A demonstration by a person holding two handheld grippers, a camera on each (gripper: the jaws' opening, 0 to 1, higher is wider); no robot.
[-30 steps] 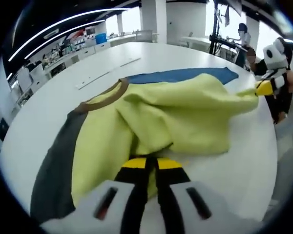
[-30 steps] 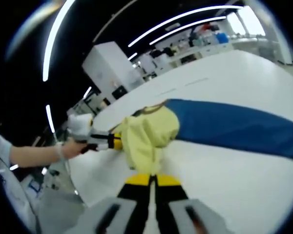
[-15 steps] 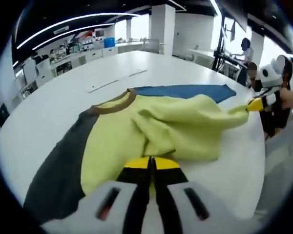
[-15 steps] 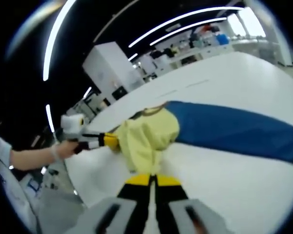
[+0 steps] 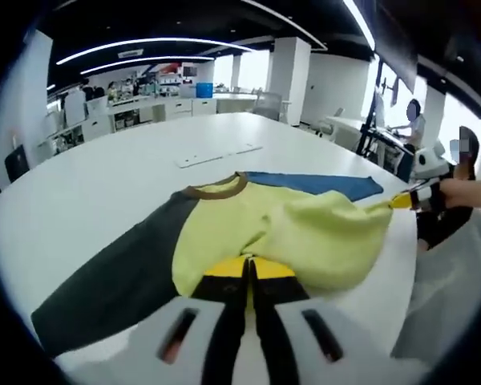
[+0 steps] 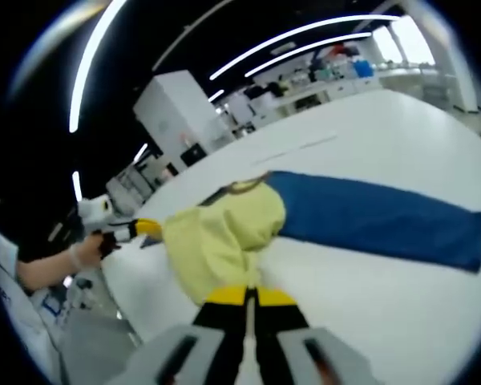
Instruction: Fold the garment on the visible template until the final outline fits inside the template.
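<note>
Both grippers pinch yellow sweater (image 5: 248,233) hem, lifting it off white table (image 5: 104,184): left gripper (image 5: 248,271) and right gripper (image 6: 246,298) clamped on cloth. Blue sleeve (image 6: 377,216) stays flat on table, likely mid-fold.

The soft long-sleeved garment (image 5: 248,228) has a pale yellow body, brown collar band, one charcoal sleeve and one blue sleeve, against the plain white round table (image 5: 104,184).
</note>
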